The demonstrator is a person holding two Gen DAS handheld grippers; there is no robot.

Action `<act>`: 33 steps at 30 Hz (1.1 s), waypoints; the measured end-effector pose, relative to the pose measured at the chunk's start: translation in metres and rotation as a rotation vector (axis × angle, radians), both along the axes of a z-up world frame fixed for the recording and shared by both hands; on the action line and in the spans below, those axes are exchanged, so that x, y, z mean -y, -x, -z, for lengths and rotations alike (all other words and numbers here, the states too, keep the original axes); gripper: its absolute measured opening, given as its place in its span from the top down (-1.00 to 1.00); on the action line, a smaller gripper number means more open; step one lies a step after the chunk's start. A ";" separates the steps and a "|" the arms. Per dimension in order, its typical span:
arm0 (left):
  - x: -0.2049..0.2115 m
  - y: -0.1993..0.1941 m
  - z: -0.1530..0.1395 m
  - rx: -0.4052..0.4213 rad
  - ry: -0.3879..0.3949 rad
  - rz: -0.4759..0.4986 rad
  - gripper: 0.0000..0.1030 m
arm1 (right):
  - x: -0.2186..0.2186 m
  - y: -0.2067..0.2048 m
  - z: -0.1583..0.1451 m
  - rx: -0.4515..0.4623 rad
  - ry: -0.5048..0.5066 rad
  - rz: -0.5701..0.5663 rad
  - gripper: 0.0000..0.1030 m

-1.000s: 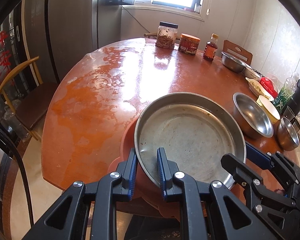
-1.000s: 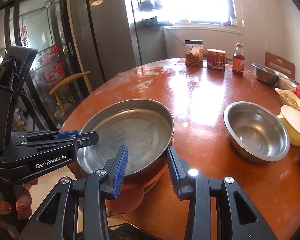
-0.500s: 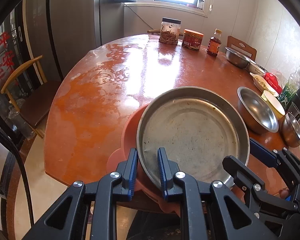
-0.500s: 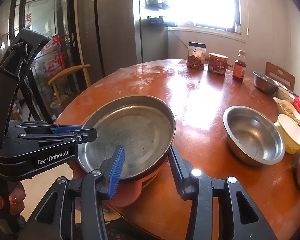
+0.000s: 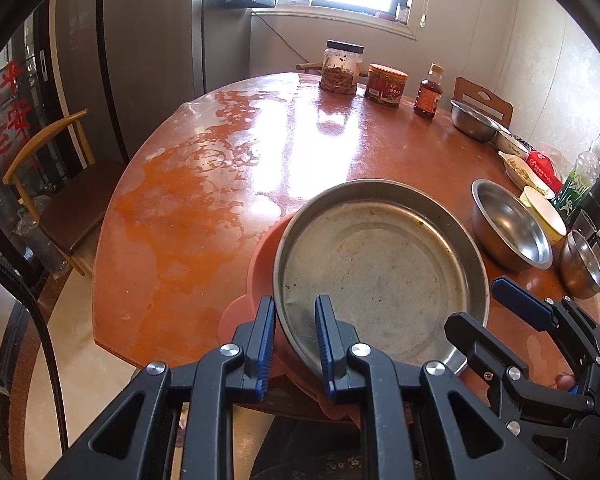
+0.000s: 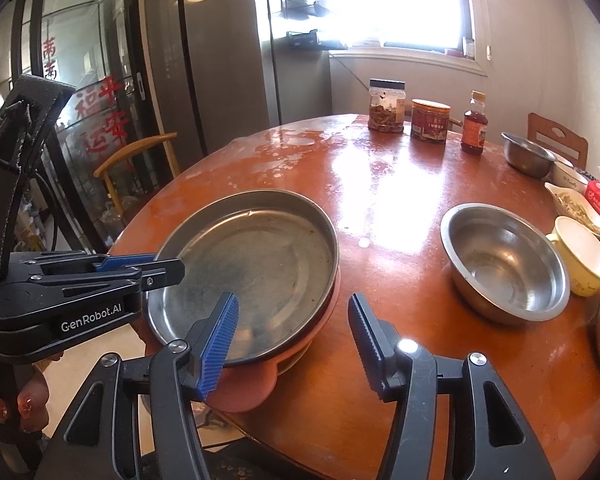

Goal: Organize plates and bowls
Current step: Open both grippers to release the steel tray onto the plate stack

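The left gripper (image 5: 294,340) was clamped on the near rim of the steel pan (image 5: 380,268), one pad inside the wall and one outside. The pan sat nested on an orange plastic basin (image 5: 260,256) at the near edge of the round table (image 5: 204,184). The right gripper (image 6: 292,332) stood at the pan's four o'clock side with its jaws opening; they were about half apart, the left pad over the pan's rim without pressing it, the right pad over bare table. At two o'clock from the pan stood a steel bowl (image 6: 504,264), with a yellow cup (image 6: 584,256) just beside it. At twelve o'clock, far across the table, stood two jars (image 5: 342,66) and a bottle (image 5: 430,92).
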State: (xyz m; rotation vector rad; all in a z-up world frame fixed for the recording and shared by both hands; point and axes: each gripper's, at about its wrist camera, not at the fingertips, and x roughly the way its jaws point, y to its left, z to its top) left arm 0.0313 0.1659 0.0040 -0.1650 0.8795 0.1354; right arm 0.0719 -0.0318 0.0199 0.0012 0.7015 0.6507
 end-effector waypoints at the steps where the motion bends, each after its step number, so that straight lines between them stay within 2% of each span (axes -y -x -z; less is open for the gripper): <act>1: 0.000 0.001 -0.001 0.002 -0.001 -0.001 0.61 | 0.001 0.000 0.000 -0.001 -0.005 0.003 -0.21; 12: 0.002 0.005 -0.009 0.025 -0.017 -0.009 0.54 | 0.010 0.000 -0.004 -0.014 -0.030 0.023 -0.24; 18: 0.004 0.007 -0.014 0.028 -0.020 -0.014 0.32 | 0.015 0.002 -0.007 -0.013 -0.041 0.033 -0.24; 28: 0.012 0.012 -0.029 0.049 -0.044 -0.028 0.14 | 0.026 0.005 -0.014 -0.004 -0.072 0.050 -0.25; 30: 0.016 0.013 -0.033 0.058 -0.041 -0.023 0.13 | 0.031 0.004 -0.016 -0.002 -0.084 0.059 -0.38; 33: 0.023 0.011 -0.038 0.065 -0.038 -0.003 0.12 | 0.041 0.004 -0.019 0.005 -0.103 0.077 -0.40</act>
